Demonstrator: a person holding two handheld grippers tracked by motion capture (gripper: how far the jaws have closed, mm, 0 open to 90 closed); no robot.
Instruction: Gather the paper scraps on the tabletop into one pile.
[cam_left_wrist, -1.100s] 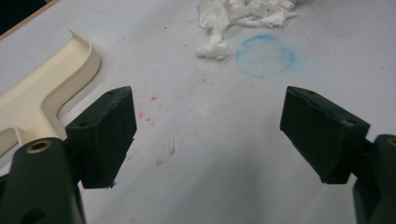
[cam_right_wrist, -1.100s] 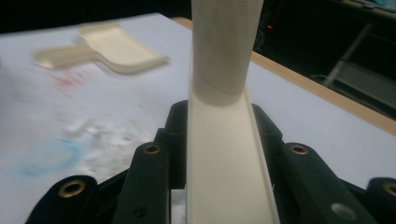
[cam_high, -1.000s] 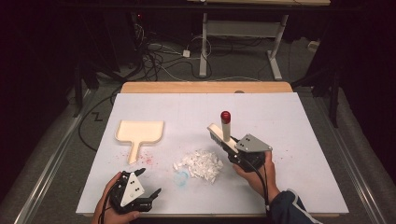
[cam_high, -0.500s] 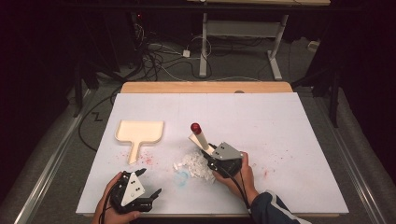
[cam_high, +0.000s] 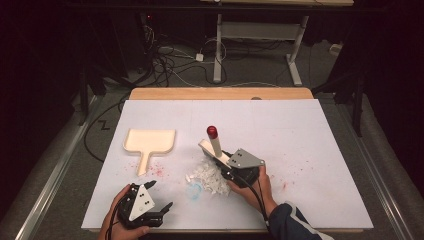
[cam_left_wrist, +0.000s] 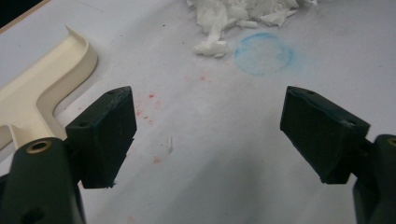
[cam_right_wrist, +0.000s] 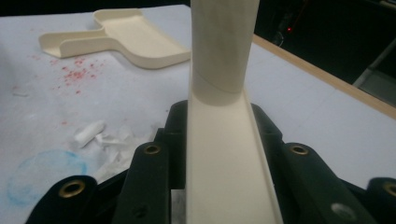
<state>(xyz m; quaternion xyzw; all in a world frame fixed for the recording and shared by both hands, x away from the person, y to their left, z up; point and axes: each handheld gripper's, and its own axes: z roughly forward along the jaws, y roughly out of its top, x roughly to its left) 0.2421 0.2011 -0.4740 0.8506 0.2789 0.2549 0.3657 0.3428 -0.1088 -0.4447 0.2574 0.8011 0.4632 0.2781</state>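
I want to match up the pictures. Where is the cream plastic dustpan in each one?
High view: the cream plastic dustpan lies left of centre on the white table, handle toward the person.
Left gripper view: it sits at the left edge, beside the left tool's jaw.
Right gripper view: it lies at the top left.
Shared landmark: the pile of white paper scraps.

Ahead of the left gripper (cam_high: 159, 197) the table (cam_high: 310, 145) lies bare; the paper scraps (cam_high: 207, 176) and dustpan (cam_high: 149, 142) stand beyond.
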